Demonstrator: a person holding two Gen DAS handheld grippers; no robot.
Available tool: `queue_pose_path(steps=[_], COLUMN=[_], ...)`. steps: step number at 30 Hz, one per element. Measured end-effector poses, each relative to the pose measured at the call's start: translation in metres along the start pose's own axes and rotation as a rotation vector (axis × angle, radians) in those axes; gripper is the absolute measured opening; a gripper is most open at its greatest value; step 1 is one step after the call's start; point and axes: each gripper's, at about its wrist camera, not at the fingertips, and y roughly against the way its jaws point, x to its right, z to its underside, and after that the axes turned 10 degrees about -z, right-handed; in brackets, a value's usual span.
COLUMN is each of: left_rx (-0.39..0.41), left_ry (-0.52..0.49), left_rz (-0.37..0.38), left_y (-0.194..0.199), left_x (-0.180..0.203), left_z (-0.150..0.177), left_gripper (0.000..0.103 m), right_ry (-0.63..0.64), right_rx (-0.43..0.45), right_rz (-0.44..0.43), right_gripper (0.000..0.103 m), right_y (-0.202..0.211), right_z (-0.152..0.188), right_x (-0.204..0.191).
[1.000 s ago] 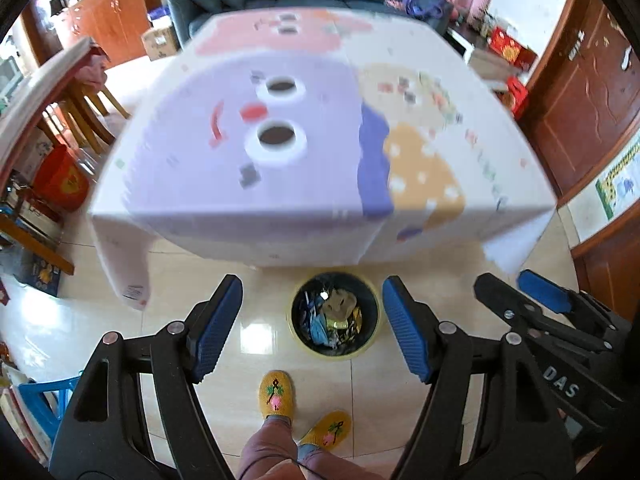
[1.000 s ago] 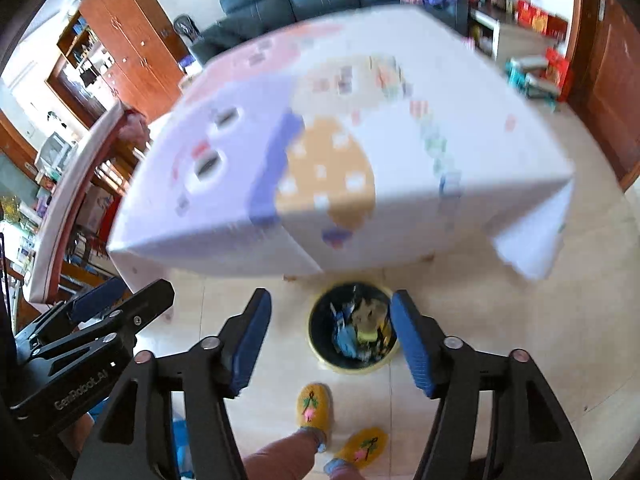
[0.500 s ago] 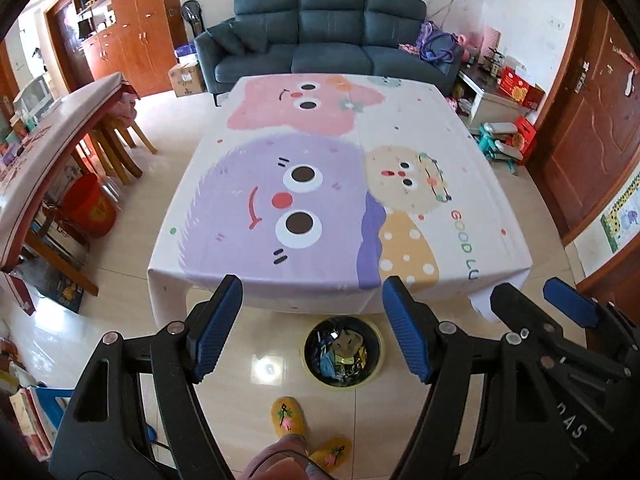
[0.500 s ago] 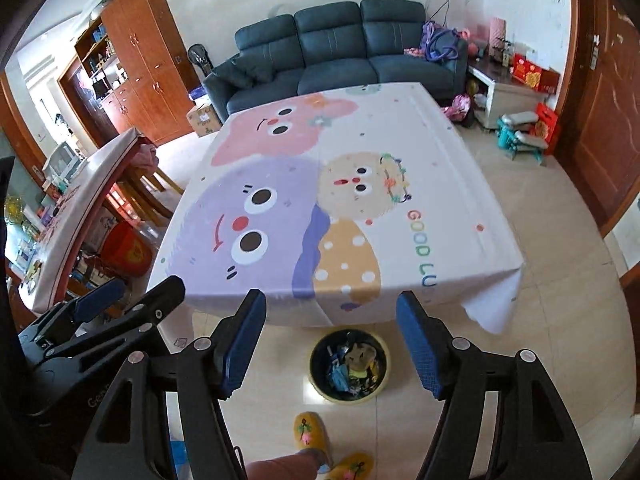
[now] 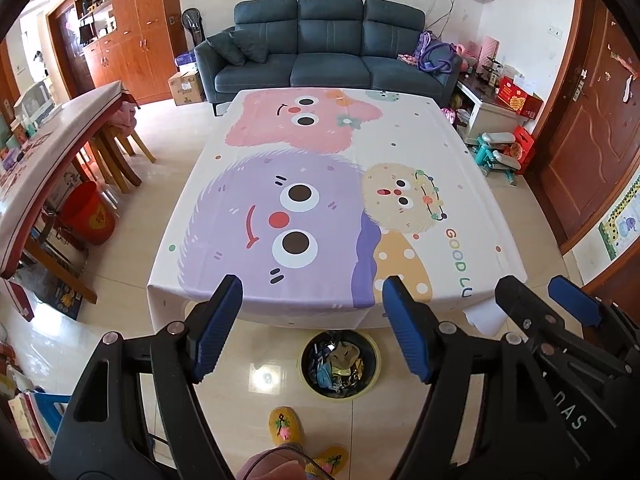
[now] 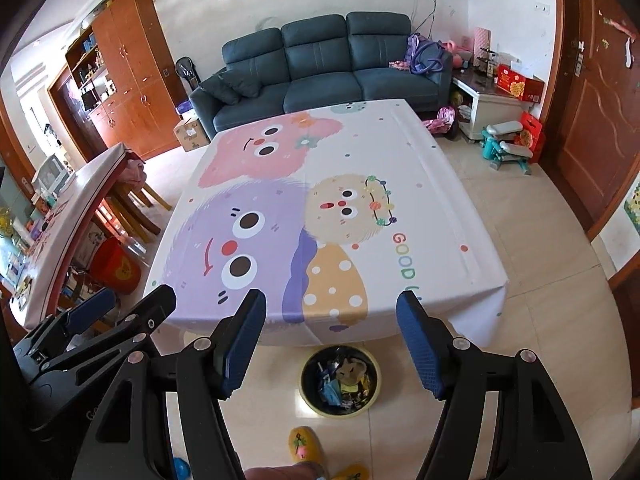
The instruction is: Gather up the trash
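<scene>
A round bin (image 5: 340, 365) (image 6: 340, 380) with a yellow rim stands on the tiled floor at the table's near edge, filled with crumpled wrappers and other trash. The table (image 5: 400, 160) (image 6: 420, 200) wears a cartoon-monster cloth with nothing lying on it. My left gripper (image 5: 312, 292) is held high above the floor, open and empty. The right gripper (image 6: 331, 308) is likewise open and empty. Each gripper shows at the edge of the other's view: the right gripper (image 5: 552, 300) and the left gripper (image 6: 128, 308).
A person's feet in yellow slippers (image 5: 285, 427) stand just before the bin. A long side table (image 5: 48, 148) with stools and a red bucket (image 5: 89, 216) lies left. A blue sofa (image 5: 328, 52) sits behind; toys and boxes (image 5: 500, 152) crowd the right, by a wooden door.
Both grippers have risen and tilted up, so the table and room are seen from farther off and now sharp. The bin looks smaller. Both grippers stay open.
</scene>
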Motion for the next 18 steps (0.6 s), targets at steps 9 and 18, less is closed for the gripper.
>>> queue_pose_path(steps=[9,18], left_rx=[-0.002,-0.003], left_ry=[-0.008,-0.009], left_rz=[0.005,0.015], left_y=[-0.007,-0.012], left_x=[-0.001,0.000], left_z=[-0.007,-0.012], left_gripper=[0.070,0.070], right_ry=[0.013,0.018], right_rx=[0.009,0.011], right_rz=[0.023,0.025], right_gripper=[0.069,0.069], right_y=[-0.005,-0.006], right_z=[-0.008,-0.011], right_x=[-0.003,-0.005])
